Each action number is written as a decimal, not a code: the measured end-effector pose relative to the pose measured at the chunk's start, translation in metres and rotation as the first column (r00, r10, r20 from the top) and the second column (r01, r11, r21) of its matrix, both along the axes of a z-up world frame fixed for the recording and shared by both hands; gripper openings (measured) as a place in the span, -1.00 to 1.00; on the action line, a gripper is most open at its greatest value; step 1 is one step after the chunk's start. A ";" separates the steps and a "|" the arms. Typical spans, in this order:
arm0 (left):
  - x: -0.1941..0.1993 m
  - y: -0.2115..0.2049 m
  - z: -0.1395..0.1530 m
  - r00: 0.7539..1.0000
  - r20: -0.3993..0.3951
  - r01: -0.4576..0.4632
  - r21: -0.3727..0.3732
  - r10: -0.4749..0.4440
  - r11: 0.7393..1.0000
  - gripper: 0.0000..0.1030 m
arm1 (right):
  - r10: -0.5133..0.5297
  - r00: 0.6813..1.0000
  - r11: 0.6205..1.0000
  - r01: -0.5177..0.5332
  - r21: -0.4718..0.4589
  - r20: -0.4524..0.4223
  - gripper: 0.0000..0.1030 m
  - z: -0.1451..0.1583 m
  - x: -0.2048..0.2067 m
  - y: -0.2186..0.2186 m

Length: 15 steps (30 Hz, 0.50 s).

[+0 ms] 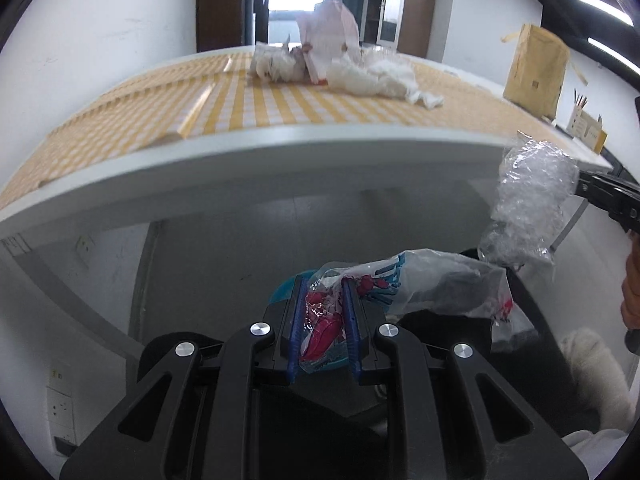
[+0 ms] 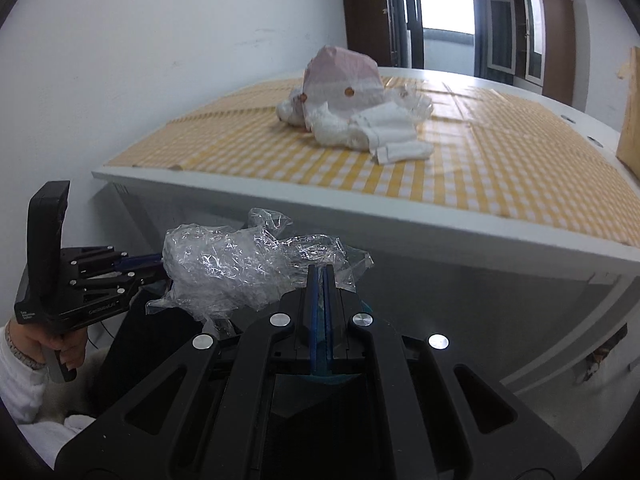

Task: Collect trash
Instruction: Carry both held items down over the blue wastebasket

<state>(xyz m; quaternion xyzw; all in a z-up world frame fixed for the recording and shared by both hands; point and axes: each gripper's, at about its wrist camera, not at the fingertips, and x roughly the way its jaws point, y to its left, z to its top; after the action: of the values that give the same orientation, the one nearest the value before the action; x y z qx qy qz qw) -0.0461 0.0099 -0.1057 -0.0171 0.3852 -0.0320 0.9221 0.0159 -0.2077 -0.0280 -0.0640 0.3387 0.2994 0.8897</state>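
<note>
My left gripper (image 1: 324, 292) is shut on a crinkled printed plastic wrapper (image 1: 436, 284), red, blue and white, which trails off to the right below the table's edge. In the right wrist view my right gripper (image 2: 320, 272) is shut on a wad of clear crumpled plastic film (image 2: 232, 268). That same film (image 1: 528, 208) hangs from the right gripper (image 1: 580, 188) at the right side of the left wrist view. The left gripper (image 2: 154, 264) shows at the left, held by a hand (image 2: 60, 344), its tips partly behind the film. More trash (image 2: 352, 112) lies piled on the table: white tissues and a pink paper bag.
The white table (image 1: 280, 144) with a yellow checked cloth (image 2: 460, 160) stands ahead and above both grippers. A brown paper bag (image 1: 536, 64) stands at its right end. Something teal (image 1: 280, 292) and a dark shape sit below the grippers. White walls and sockets are to the left.
</note>
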 end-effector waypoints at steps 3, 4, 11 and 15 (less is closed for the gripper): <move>0.005 -0.001 -0.016 1.000 -0.026 -0.004 0.042 0.005 0.999 -0.67 | -0.012 1.000 1.000 0.012 0.002 -0.027 -0.96 -0.011 0.005 0.000; 0.007 0.000 -0.021 0.999 -0.036 -0.002 0.046 0.004 0.999 -0.67 | -0.016 0.999 1.000 0.016 0.001 -0.035 -0.96 -0.014 0.007 0.000; 0.039 0.011 -0.063 0.990 -0.139 -0.029 0.056 0.036 0.998 -0.67 | -0.052 0.994 0.998 0.049 -0.034 -0.094 -0.96 -0.055 0.025 0.008; 0.062 0.010 -0.089 0.980 -0.194 -0.025 0.087 0.041 0.996 -0.67 | -0.066 0.987 0.997 0.058 -0.055 -0.147 -0.96 -0.086 0.038 0.018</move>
<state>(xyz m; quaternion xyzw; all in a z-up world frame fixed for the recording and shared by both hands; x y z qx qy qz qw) 0.0159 0.0202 -0.1948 0.0122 0.4749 0.0014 0.8800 0.0538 -0.1892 -0.1141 -0.0532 0.4136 0.2669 0.8688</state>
